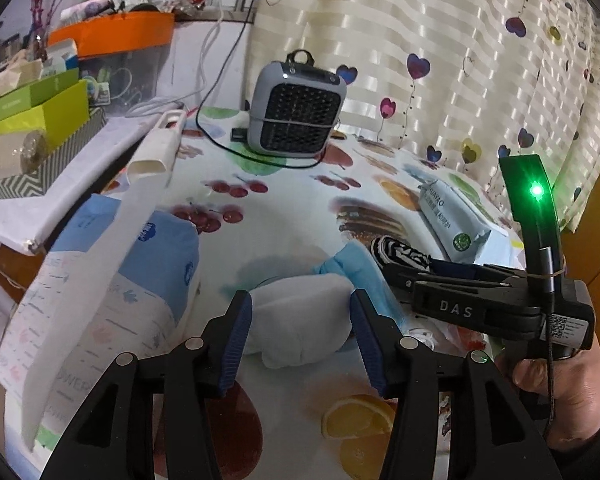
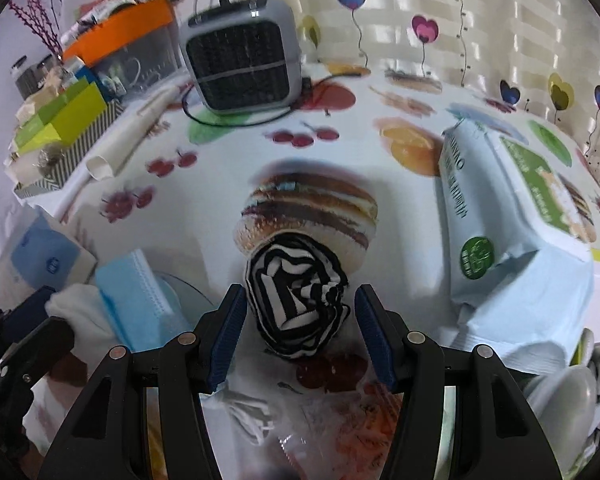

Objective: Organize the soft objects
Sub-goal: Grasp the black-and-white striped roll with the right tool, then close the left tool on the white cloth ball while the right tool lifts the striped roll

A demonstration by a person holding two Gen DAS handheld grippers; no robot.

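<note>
While the left gripper (image 1: 300, 336) and right gripper (image 2: 300, 332) sit wide apart holding nothing, "DAS" shows beside the white cloth (image 1: 300, 316).

A fruit-print tablecloth (image 1: 300, 208) covers the table. Behind hangs a striped cream curtain (image 1: 440, 40) with heart balloons; clutter boxes (image 1: 40, 108) stand left.

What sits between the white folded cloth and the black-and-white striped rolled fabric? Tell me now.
A stack of light blue pleated face masks lies between the white folded cloth and the black-and-white striped rolled fabric, clearest in the right wrist view.
</note>
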